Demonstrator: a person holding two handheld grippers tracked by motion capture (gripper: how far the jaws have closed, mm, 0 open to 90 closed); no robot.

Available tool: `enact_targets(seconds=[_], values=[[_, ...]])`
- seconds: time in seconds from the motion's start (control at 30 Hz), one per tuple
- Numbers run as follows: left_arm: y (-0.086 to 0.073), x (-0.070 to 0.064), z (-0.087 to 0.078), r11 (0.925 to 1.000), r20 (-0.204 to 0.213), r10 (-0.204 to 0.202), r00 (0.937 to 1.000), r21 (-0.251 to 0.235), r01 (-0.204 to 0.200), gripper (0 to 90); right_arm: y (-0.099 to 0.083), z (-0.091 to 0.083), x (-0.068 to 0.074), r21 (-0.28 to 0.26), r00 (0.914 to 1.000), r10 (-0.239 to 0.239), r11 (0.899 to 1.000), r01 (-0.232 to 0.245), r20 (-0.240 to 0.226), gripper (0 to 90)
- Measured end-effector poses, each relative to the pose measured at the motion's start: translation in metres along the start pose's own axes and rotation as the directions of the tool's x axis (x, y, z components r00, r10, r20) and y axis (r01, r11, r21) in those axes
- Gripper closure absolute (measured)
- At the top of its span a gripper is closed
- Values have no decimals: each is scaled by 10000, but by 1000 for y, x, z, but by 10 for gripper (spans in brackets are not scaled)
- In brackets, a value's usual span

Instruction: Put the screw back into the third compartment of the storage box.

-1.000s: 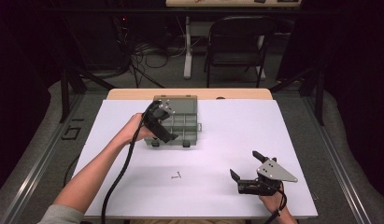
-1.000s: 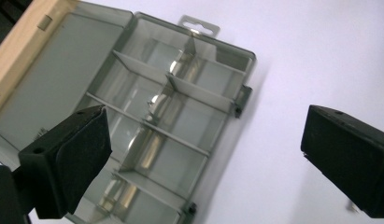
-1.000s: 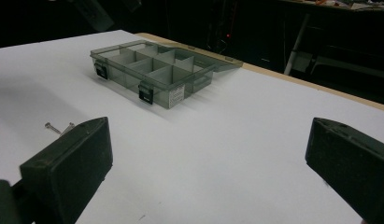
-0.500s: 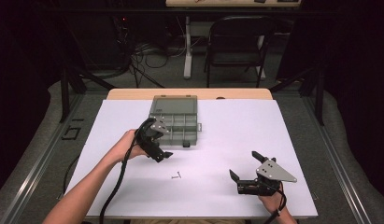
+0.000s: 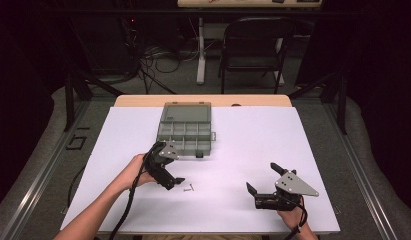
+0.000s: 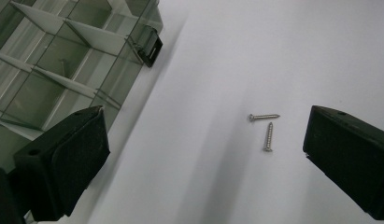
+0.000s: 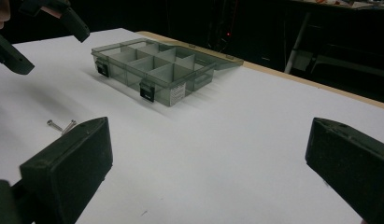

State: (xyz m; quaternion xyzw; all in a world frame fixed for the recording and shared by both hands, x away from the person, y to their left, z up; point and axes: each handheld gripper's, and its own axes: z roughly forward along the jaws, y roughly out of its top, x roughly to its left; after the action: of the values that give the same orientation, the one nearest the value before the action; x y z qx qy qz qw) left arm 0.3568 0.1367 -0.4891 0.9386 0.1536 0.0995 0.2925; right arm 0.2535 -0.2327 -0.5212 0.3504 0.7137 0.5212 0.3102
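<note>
An open grey compartment box point(image 5: 185, 131) stands at the table's far middle, its lid laid back. Two small screws point(image 5: 188, 188) lie loose on the white table in front of it. My left gripper point(image 5: 169, 172) hovers open just left of them. In the left gripper view the screws point(image 6: 265, 127) lie between the wide-apart jaws of the left gripper point(image 6: 203, 135), nearer the right one, with the box point(image 6: 63, 60) at upper left. My right gripper point(image 5: 263, 177) rests open near the front right edge, with nothing between its jaws.
White paper covers the table point(image 5: 303, 145). In the right gripper view, the box point(image 7: 157, 70) stands ahead and the screws point(image 7: 61, 126) lie at left. A folding chair point(image 5: 253, 45) and cables are on the floor beyond the table.
My left gripper has moved from over the box back toward the person and now hangs low beside the two screws. The right gripper has stayed put.
</note>
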Motion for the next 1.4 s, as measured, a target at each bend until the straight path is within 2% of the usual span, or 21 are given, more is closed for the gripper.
enact_targets(seconds=[0.13, 0.2, 0.43, 0.73, 0.9, 0.93, 1.03, 1.1, 1.13, 1.27, 1.4], values=[[-3, -5, 2, 9998, -91, -81, 9999, -201, 79, 3, 0, -1, 1, -15, 10000, 19, 10000, -19, -16, 1], [-6, -7, 3, 9988, -30, -247, 9997, -432, 246, 3, 0, -1, 0, -49, 10000, -2, 10000, 2, -67, 1], [-13, -10, 10, 9976, 188, -507, 9985, -468, 515, 0, 0, -2, 1, -15, 10000, 25, 10000, -25, -10, 2], [-12, -17, 21, 9999, 514, -92, 9986, 77, 88, 28, 0, -1, 1, 73, 10000, -57, 10000, 58, -48, 1], [-12, -20, 27, 9998, 684, -27, 9977, 211, 12, 157, 0, -1, 1, 16, 10000, -12, 10000, 12, -50, 2], [-11, -22, 30, 9993, 684, 15, 9977, 371, -40, 181, 0, -1, 1, 29, 10000, 6, 10000, -5, -48, 1], [-12, -23, 34, 9986, 908, 61, 9958, 519, -108, 359, 0, 0, 1, 47, 10000, -35, 10000, 35, -86, 1], [-12, -24, 35, 9981, 970, 116, 9952, 584, -174, 435, 0, -1, 1, 63, 9999, -56, 10000, 57, -104, 2], [-12, -26, 38, 9968, 1142, 239, 9932, 728, -324, 475, 0, -1, 1, 28, 9999, -74, 10000, 74, -129, 1], [-13, -28, 43, 9953, 1416, 334, 9894, 849, -458, 604, 0, 0, 1, 97, 9998, -99, 9999, 101, -156, 2], [-14, -28, 45, 9933, 1449, 341, 9889, 1040, -495, 704, 0, 1, 2, 88, 9998, -133, 9999, 135, -159, 2]])
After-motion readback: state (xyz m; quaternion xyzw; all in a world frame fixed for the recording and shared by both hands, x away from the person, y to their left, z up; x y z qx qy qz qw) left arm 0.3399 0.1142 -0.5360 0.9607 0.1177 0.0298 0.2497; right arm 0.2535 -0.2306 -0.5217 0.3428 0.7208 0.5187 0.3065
